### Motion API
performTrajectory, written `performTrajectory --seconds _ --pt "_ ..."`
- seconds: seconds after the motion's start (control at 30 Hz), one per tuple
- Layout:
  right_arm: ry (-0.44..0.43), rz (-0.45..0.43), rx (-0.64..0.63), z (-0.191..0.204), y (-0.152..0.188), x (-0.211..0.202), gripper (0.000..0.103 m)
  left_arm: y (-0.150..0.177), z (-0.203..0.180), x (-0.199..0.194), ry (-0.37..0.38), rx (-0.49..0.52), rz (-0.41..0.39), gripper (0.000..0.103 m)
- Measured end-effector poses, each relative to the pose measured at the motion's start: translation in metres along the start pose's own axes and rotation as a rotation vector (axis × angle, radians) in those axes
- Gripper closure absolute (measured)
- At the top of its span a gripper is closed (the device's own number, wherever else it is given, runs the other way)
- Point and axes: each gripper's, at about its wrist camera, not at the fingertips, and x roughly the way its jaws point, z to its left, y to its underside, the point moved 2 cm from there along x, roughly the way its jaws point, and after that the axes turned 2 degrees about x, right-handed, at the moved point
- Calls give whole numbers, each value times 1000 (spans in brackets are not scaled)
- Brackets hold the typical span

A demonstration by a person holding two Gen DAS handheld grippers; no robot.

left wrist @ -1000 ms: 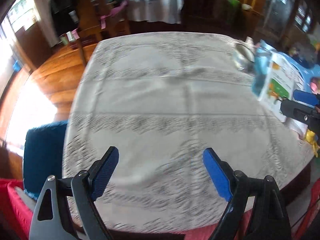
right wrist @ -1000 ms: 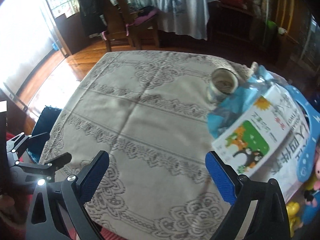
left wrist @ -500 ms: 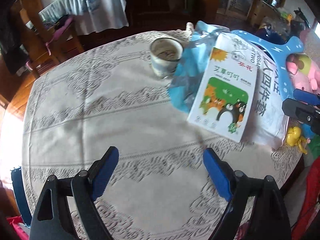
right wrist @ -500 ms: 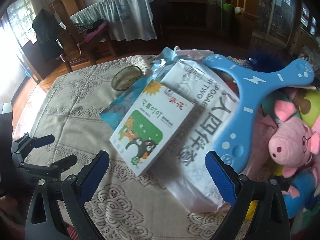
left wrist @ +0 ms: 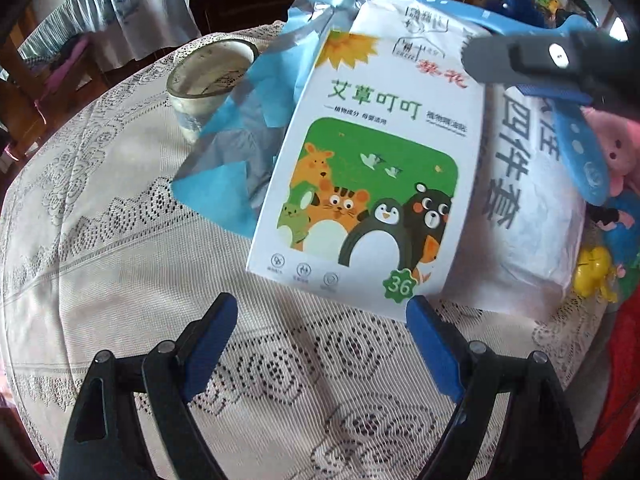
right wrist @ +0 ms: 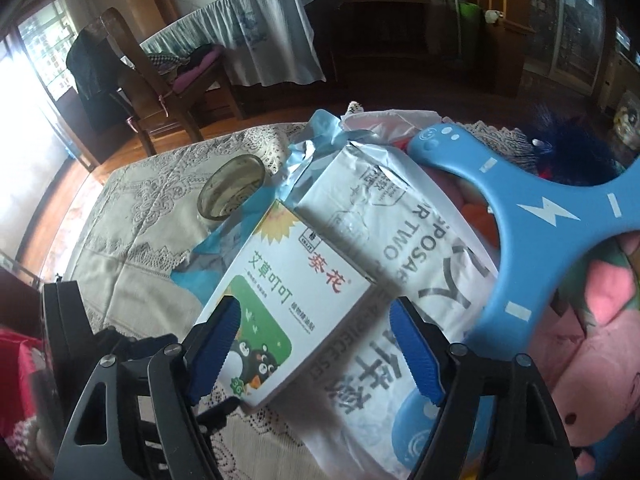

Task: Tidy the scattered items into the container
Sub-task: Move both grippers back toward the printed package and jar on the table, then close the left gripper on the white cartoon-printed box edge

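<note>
A white box with cartoon animals [left wrist: 372, 184] lies on the lace tablecloth [left wrist: 120, 264], leaning on a white plastic package with black lettering [left wrist: 520, 184]. My left gripper [left wrist: 322, 332] is open, just short of the box's near edge. My right gripper [right wrist: 316, 336] is open above the box [right wrist: 296, 292], its jaws on either side of the box's width. It also shows in the left wrist view [left wrist: 532, 68] at the upper right. No container is clearly in view.
A glass cup [left wrist: 210, 80] stands behind a blue and silver bag [left wrist: 236, 152]. A blue boomerang toy [right wrist: 532, 216], a pink pig plush [right wrist: 592, 344] and a yellow toy [left wrist: 596, 268] crowd the table's right side. A wooden chair [right wrist: 160, 80] stands beyond the table.
Both grippers have swung right and closed in on the animal box. The right gripper has come down over it. Both stay open.
</note>
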Motion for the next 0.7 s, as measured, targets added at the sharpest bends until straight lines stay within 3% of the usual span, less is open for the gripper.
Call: performTrajectory --seconds 0.17,0.3,0.47,0.5,0.7 --pt "-17 1 -14 -1 -15 26 25 2 19 1 -20 -31 -1 16" --pt "7 61 -50 8 -10 30 24 11 38 1 -29 -46 13 16" --pt "-16 149 -38 7 27 17 23 21 61 -1 -70 -71 20 16" --pt "-22 163 -32 6 36 13 17 22 64 -3 -72 -78 18 16" --pt "-48 178 57 -7 84 -11 15 29 59 -30 -41 -53 -28 16"
